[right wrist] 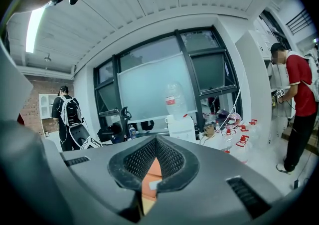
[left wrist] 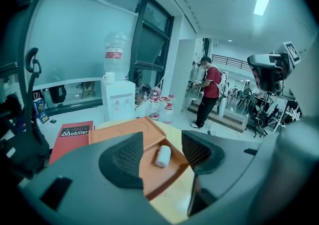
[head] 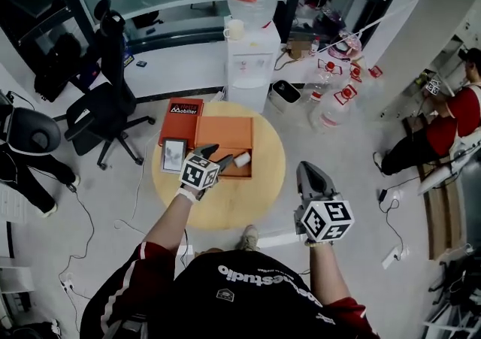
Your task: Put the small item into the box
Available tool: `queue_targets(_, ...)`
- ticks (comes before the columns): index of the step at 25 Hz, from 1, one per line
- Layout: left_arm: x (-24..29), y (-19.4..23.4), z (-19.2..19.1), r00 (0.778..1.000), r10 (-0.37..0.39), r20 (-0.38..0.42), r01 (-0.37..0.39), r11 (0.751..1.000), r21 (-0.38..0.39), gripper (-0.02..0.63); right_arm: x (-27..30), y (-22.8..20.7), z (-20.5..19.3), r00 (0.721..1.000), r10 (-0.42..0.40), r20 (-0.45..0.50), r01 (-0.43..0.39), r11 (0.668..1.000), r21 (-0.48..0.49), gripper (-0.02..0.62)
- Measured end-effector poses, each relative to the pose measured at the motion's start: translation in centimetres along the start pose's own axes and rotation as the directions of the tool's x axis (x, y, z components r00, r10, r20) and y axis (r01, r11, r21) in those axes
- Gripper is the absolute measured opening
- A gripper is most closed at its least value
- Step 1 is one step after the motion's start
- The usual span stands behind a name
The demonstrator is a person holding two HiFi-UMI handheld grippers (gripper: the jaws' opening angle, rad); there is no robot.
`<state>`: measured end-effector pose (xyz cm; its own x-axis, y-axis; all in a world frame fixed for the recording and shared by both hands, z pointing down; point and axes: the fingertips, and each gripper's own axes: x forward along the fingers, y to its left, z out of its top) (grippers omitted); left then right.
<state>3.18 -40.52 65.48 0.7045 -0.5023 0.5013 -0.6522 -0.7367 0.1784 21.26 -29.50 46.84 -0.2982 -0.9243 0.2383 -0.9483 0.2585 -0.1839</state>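
The small white cylindrical item [head: 242, 158] lay inside the shallow orange box [head: 224, 128], near the box's right end, just left of centre in the head view. The left gripper [head: 220, 155] hung over that box with its jaws spread wide and nothing clamped between them. In the left gripper view the item [left wrist: 162, 156] showed in the gap between the two dark ribbed pads [left wrist: 124, 158], resting on the floor of the box [left wrist: 144, 134] beneath the left gripper [left wrist: 162, 139] and apart from both pads.

The right gripper [head: 307, 172] was held lower right of centre, beside the edge of the round pale wooden table [head: 255, 202]. In its own view the jaws of the right gripper [right wrist: 156, 139] met at the tips with nothing held; a sliver of orange showed through the narrow gap below them.

A red rectangular book with white lettering [head: 182, 116] lay on the table, touching the box's left side. Beyond the table, at upper centre, stood a white water dispenser [head: 248, 59], with a black office chair [head: 105, 104] at upper left and a person in a red shirt [head: 458, 112] at the far right.
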Motion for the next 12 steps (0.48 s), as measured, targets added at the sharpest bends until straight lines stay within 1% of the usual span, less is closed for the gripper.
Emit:
queue_targets(7, -3.7, -1.1, 2.4, 0.996, 0.003, 0.094, -0.003, 1.0, -0.001, 0.256, -0.9, 2.0, 0.9, 1.0, 0.004, 0.028, -0.004, 1.0, -0.008, 0.026)
queue_targets(12, -6.8, -1.9, 4.7, 0.985, -0.009, 0.17, 0.012, 1.0, -0.016, 0.256, -1.3, 3.8, 1.3, 0.999, 0.013, 0.042, -0.013, 1.0, -0.013, 0.026)
